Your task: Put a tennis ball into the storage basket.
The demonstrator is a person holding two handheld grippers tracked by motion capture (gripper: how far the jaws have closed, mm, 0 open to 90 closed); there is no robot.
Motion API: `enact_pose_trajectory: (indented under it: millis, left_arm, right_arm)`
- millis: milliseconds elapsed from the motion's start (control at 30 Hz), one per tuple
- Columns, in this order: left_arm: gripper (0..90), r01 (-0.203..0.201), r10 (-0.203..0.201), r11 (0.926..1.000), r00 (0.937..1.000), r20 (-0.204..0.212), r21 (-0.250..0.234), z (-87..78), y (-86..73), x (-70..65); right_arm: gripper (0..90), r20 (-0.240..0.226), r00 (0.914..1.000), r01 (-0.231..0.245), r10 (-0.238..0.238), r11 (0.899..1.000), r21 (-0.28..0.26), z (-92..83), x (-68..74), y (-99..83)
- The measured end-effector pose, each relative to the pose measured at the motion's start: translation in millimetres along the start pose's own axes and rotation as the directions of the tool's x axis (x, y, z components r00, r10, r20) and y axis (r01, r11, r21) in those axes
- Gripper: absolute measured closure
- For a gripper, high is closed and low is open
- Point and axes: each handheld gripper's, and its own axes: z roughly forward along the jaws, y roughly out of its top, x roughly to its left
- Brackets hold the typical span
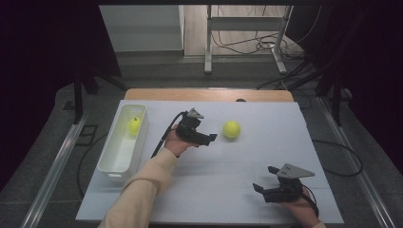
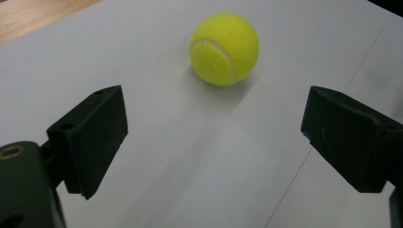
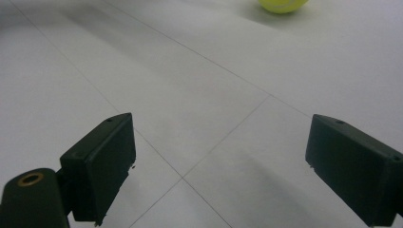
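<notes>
The left gripper (image 1: 212, 137) stood wide apart, empty, near the ball (image 1: 231, 128) at centre frame on the desk (image 1: 266, 156). A clumsy touch could roll it away. The right gripper (image 1: 264, 179), lower right, was also apart.

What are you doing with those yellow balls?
A person holds a grabbing tool in each hand at a white table. The left tool is open and pointed at a tennis ball lying on the table, close but not touching it. Another ball already sits in the white bin at the left. The right tool is open too, holding nothing, near the table's front edge.
</notes>
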Motion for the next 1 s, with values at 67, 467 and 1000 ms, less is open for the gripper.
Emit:
enact_pose_trajectory:
  millis: [67, 467, 1000]
  left_arm:
    - [9.3, -0.001, 0.000, 1.0000, 1.0000, 0.003, 0.003, 3.1, 1.0, -1.0]
    - [9.3, -0.002, 0.002, 0.9996, 1.0000, 0.009, 0.027, 20.7, 4.9, -5.6]
    - [9.3, 0.002, -0.003, 0.9990, 1.0000, 0.009, 0.044, 32.7, 9.1, -5.4]
  right_arm:
    - [10.0, -0.002, 1.0000, 0.001, -0.001, 1.000, -0.001, -0.2, 0.1, -0.1]
    - [10.0, -0.002, 1.0000, 0.006, -0.006, 1.000, 0.004, -0.7, 0.6, -0.5]
    - [10.0, -0.003, 0.9999, 0.011, -0.011, 1.000, 0.009, -1.1, 0.7, -0.7]
